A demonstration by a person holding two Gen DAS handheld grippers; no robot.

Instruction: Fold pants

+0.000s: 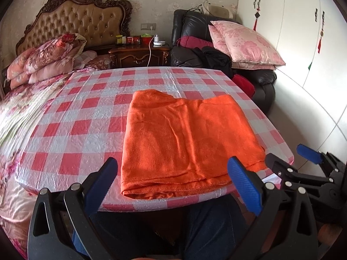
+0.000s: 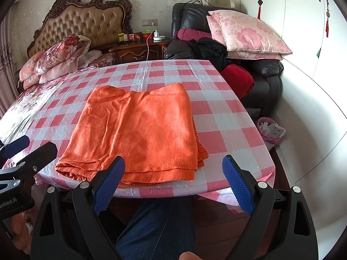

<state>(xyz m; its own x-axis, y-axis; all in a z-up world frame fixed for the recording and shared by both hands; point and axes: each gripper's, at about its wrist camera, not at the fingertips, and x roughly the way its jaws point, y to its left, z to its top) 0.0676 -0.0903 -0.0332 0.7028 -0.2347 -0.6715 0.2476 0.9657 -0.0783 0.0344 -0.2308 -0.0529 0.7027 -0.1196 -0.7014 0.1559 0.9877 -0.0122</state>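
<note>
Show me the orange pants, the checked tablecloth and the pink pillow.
orange pants (image 1: 186, 134), left wrist view, middle of top layer.
checked tablecloth (image 1: 76, 117), left wrist view, bare part left of pants.
pink pillow (image 2: 249, 32), right wrist view, its face.

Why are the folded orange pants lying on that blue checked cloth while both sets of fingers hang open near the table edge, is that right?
Not quite: the cloth is red and white checked, not blue, as the right wrist view shows. The rest holds: the pants lie folded on it, and the left gripper and right gripper both have their fingers open near the table edge, holding nothing.
</note>
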